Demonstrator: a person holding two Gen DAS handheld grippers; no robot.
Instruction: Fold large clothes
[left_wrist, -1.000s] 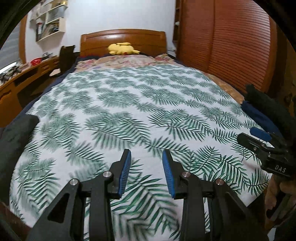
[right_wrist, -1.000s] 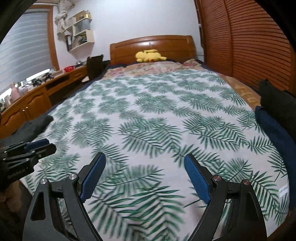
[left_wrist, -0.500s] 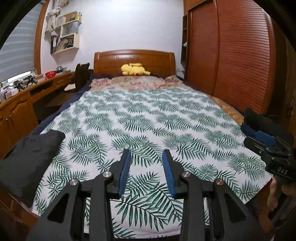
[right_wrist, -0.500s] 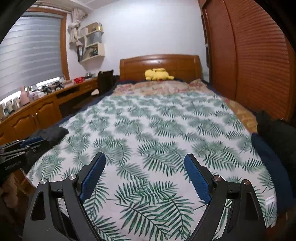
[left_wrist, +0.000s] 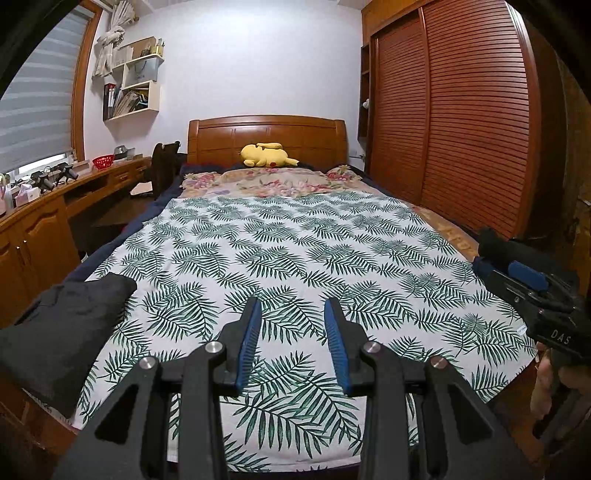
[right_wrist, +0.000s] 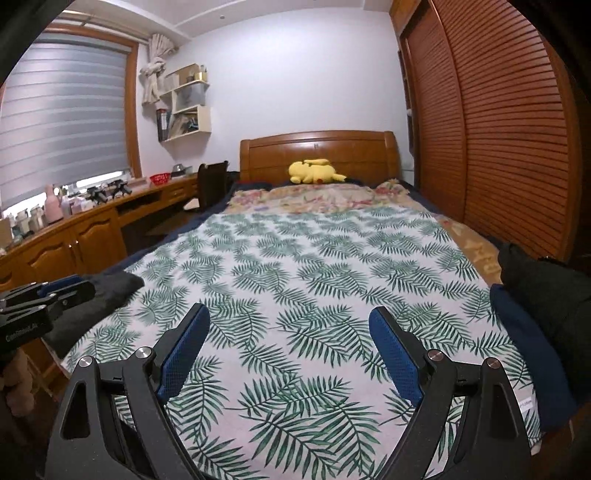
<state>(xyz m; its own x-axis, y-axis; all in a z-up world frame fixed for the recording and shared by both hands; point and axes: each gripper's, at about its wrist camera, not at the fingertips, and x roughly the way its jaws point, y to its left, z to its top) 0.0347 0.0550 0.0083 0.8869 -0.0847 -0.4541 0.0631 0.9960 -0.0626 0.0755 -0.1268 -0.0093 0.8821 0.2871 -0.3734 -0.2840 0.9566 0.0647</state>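
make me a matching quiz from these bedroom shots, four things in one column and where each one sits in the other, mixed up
Things:
1. yellow plush toy
2. dark folded garment
3. red basket
4. navy and black clothes pile

Places:
A. on the wooden counter under the window
B. near corner of the bed on the window side
C. at the headboard, behind the floral pillows
D. near edge of the bed on the wardrobe side

Pairs: 1-C, 2-B, 3-A, 4-D
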